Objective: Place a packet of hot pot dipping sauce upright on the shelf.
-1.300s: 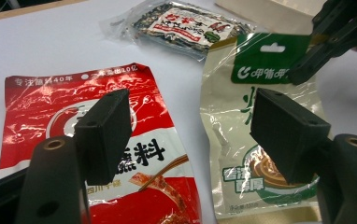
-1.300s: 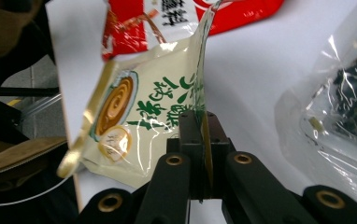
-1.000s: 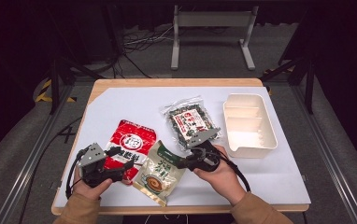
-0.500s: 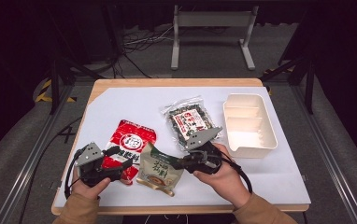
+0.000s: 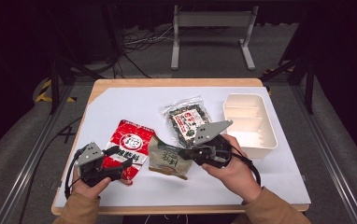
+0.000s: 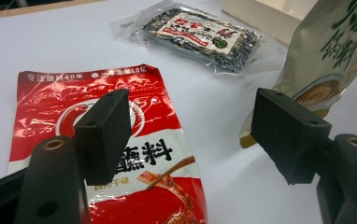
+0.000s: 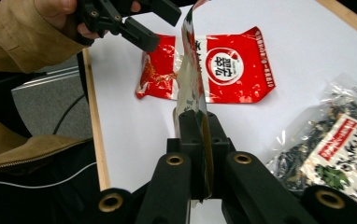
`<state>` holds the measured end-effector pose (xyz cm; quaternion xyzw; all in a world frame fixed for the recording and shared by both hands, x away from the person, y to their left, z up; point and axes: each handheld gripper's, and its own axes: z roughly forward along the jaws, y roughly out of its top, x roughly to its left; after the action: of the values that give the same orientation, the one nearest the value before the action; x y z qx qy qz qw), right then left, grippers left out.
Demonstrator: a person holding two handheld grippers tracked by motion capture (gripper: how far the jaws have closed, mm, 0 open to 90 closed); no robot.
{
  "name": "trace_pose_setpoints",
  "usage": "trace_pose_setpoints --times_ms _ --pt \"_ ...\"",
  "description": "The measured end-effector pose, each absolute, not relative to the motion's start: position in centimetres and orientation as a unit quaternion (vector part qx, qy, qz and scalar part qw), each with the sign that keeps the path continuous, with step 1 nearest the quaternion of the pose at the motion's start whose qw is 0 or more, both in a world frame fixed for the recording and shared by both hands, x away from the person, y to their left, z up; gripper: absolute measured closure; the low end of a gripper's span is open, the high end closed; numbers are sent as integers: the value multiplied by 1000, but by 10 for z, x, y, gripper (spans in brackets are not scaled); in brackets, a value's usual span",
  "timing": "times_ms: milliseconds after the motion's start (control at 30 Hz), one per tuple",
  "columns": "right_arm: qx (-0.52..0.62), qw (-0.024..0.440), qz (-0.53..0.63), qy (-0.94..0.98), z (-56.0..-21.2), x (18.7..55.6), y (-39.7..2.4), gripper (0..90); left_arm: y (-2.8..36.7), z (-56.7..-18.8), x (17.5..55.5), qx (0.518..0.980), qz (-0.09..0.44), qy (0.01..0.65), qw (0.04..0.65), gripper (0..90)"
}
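My right gripper (image 5: pixel 187 154) is shut on the edge of a beige-green pouch (image 5: pixel 167 159), which it holds tilted up off the white table top. In the right gripper view the jaws pinch the pouch (image 7: pixel 193 84) edge-on. A red pouch (image 5: pixel 129 147) lies flat to its left. My left gripper (image 5: pixel 118 161) stands open over the red pouch's near corner; in the left gripper view (image 6: pixel 195 126) the red pouch (image 6: pixel 153 93) lies under the left jaw with nothing between the pads. The lifted pouch (image 6: pixel 335 46) hangs at the right there.
A clear packet of dark seaweed (image 5: pixel 188 119) lies flat behind the pouches. A white divided tray (image 5: pixel 260 140) stands at the right of the table. The table's wooden front edge (image 5: pixel 181 210) runs close under both hands.
My right gripper has risen with the beige-green pouch, lifting it from flat on the table to tilted in the air. The left gripper has stayed put.
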<state>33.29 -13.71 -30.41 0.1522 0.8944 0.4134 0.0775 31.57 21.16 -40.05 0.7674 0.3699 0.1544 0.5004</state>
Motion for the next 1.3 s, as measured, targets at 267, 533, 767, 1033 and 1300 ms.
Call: trace_pose_setpoints --times_ms 267,533,767,1033,1300 --pt "150 107 408 894 -286 335 -149 898 213 -401 317 765 160 374 499 281" --pt "151 136 406 891 -269 336 -159 898 213 -401 317 764 161 375 500 280" --pt "156 157 406 887 -257 337 -170 898 214 -401 317 764 162 375 499 279" --pt "164 179 409 880 -243 341 -186 897 214 -401 317 763 161 376 500 278" --pt "170 200 406 875 -236 351 -201 897 215 -401 317 763 160 377 500 278"
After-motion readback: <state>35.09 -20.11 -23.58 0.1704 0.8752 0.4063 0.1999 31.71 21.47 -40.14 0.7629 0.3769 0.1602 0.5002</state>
